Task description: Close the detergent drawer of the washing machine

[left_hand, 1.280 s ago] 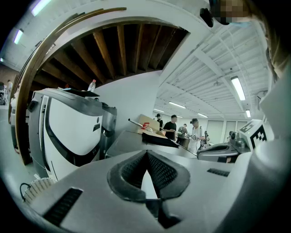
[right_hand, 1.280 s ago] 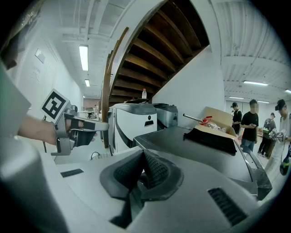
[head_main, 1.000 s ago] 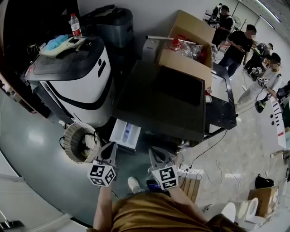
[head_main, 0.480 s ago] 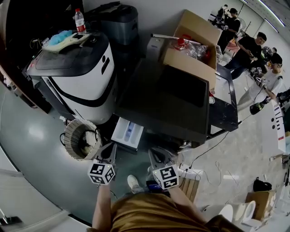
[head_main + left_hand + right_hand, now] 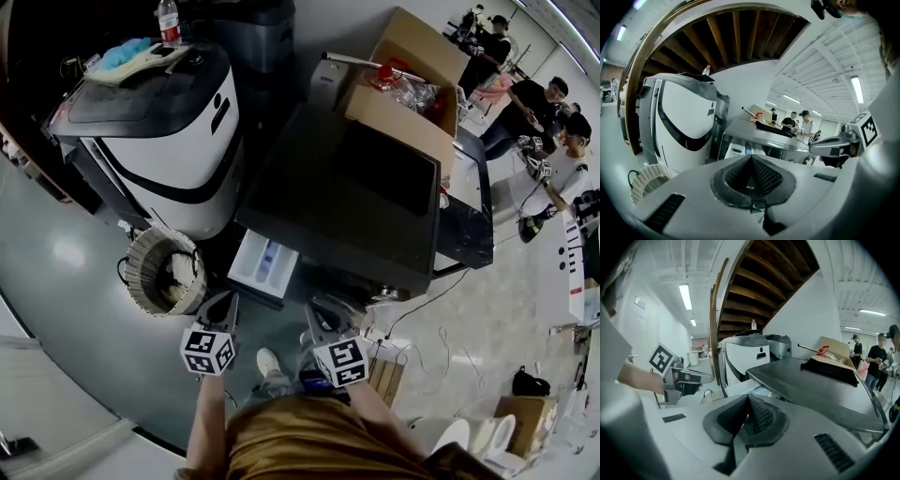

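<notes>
The washing machine point(image 5: 347, 202) has a dark flat top and fills the middle of the head view. Its white detergent drawer point(image 5: 265, 265) stands pulled out at the front left corner, with a blue insert showing. My left gripper point(image 5: 222, 302) is shut and empty, a short way in front of the drawer and slightly left of it. My right gripper point(image 5: 317, 314) is also shut and empty, in front of the washer to the drawer's right. The left gripper view shows the drawer point(image 5: 739, 151) beyond the left gripper point(image 5: 751, 157). In the right gripper view, the drawer point(image 5: 751, 389) lies just past the right gripper point(image 5: 747, 397).
A white and black appliance point(image 5: 159, 122) stands left of the washer, with a wicker basket point(image 5: 164, 281) on the floor before it. An open cardboard box point(image 5: 403, 103) sits behind the washer. Cables and a power strip point(image 5: 389, 352) lie on the floor at right. Several people point(image 5: 553, 141) stand far right.
The head view has shifted a little, so the washer and drawer sit slightly higher in frame. Both grippers stay shut and hold about the same place before the open drawer.
</notes>
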The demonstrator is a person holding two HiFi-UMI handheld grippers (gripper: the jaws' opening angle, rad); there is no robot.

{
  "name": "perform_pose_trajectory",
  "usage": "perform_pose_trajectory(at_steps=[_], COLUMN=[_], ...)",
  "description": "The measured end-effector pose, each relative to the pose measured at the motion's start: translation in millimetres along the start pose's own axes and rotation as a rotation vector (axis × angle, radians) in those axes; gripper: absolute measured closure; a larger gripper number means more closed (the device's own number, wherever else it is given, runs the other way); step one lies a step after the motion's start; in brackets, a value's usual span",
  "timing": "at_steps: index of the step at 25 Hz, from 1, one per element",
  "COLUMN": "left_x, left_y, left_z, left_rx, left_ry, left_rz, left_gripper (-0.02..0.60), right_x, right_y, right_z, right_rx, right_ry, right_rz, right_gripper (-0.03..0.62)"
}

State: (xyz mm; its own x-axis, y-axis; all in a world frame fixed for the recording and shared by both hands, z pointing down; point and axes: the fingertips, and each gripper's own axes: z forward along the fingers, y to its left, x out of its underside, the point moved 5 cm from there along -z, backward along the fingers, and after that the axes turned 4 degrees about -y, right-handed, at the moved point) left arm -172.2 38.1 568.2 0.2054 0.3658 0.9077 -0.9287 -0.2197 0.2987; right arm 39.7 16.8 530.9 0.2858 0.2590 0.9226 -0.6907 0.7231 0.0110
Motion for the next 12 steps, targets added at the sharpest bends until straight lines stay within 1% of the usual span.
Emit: perform_pose_trajectory(at_steps=[4,8,12], left_x=[11,20,26], left_y=[4,8,8], left_z=[4,11,19], left_rx=[-0.011,-0.027,-0.027], left_ry=[0.028,0.073,0.103], left_rz=[-0.009,0.009,0.019], left_gripper=[0.557,0.557,0.557], right_x=[4,6,9], right_y=[-2,-4,-8], right_z=[5,12,16], right_rx=[-0.015,-0.03,-0.036], right_ry=[0.019,0.033,0.04], right_rz=[-0.005,0.0,0.004], right_gripper=[0.582,0.582,0.582])
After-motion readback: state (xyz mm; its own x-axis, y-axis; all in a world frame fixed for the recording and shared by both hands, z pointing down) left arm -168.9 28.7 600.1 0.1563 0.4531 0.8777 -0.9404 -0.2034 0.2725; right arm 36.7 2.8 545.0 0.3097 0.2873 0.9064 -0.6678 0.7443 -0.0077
